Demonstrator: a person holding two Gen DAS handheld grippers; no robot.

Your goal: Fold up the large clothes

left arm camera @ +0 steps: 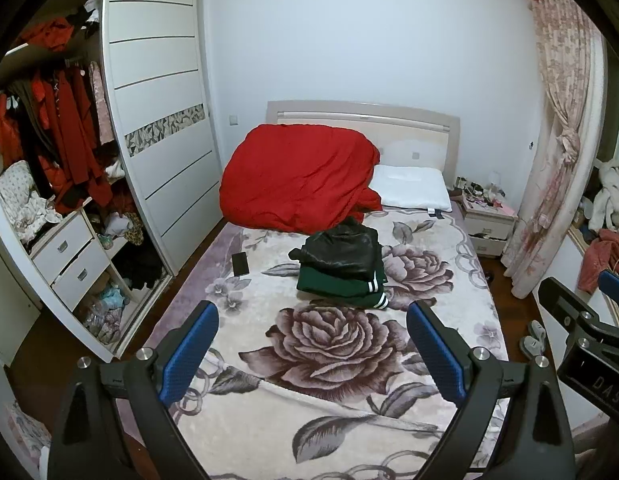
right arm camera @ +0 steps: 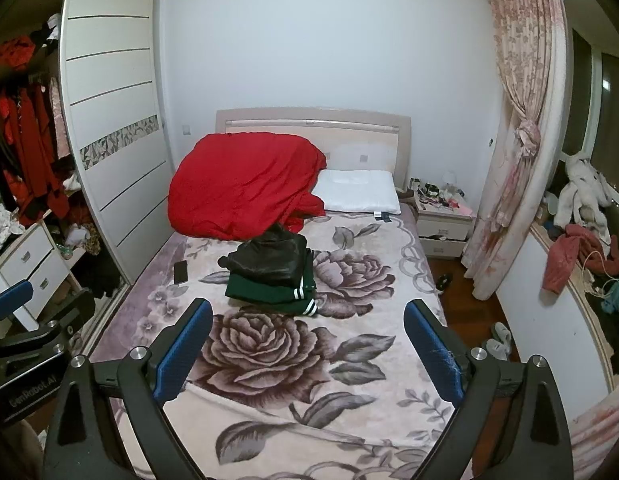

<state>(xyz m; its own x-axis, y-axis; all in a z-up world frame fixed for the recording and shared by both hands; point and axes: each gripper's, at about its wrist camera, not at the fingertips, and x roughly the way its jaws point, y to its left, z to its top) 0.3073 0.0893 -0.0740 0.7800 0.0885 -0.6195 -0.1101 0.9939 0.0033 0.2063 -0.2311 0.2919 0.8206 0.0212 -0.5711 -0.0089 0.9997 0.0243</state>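
Observation:
A folded black leather jacket (left arm camera: 343,251) (right arm camera: 271,258) lies on top of a folded dark green garment with white stripes (left arm camera: 341,286) (right arm camera: 269,292) in the middle of the bed. My left gripper (left arm camera: 312,316) is open and empty, held above the foot of the bed, well short of the pile. My right gripper (right arm camera: 308,314) is open and empty beside it, equally far from the pile. Each gripper's side shows in the other's view.
The bed carries a floral blanket (left arm camera: 341,360) (right arm camera: 301,360), a heaped red duvet (left arm camera: 299,178), a white pillow (left arm camera: 411,188) and a black phone (left arm camera: 240,264). An open, cluttered wardrobe (left arm camera: 69,184) stands left. A nightstand (left arm camera: 487,220) and curtain (left arm camera: 549,160) stand right.

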